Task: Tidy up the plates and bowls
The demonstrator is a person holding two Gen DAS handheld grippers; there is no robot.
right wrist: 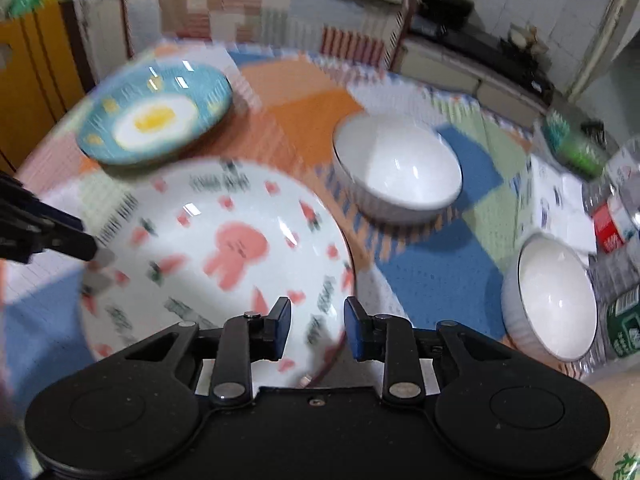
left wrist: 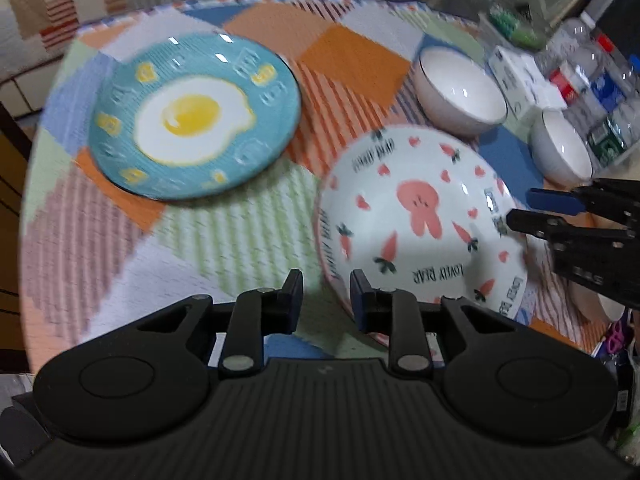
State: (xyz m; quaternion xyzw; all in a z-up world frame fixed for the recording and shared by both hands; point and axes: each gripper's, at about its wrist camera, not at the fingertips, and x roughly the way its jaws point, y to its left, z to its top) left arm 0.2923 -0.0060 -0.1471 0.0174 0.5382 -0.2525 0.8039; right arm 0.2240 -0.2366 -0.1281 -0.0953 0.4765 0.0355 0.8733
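The worktop (left wrist: 248, 240), under a patchwork cloth, carries two plates and two white bowls. In the left wrist view the egg plate (left wrist: 194, 116) lies at about 10 o'clock. The rabbit plate (left wrist: 420, 220) sits at 3 o'clock of centre, well apart from the egg plate. Beyond it, at 1 o'clock, stands one bowl (left wrist: 460, 92); the second bowl (left wrist: 562, 146) stands at 2 o'clock, near a box (left wrist: 520, 80) and bottles (left wrist: 592, 76).

The left gripper (left wrist: 326, 294) hovers at 6 o'clock with its fingers (left wrist: 294, 292) a narrow gap apart and nothing between them; the rabbit plate's near rim lies just under the right-hand finger. No contact shows.

The right gripper (left wrist: 520, 208) comes in from 3 o'clock in this view, its fingers slightly parted, tips over the rabbit plate's far rim. Whether they touch it I cannot tell.

In the right wrist view the right gripper (right wrist: 318, 324) has its fingers (right wrist: 280, 320) apart, the rabbit plate (right wrist: 212, 252) below the left one and nothing pinched. The left gripper (right wrist: 90, 246) reaches in from 9 o'clock to that plate's rim. The egg plate (right wrist: 156, 116) lies at 11 o'clock, one bowl (right wrist: 396, 168) at 1 o'clock, the other bowl (right wrist: 552, 296) at 3 o'clock. Both views are blurred.
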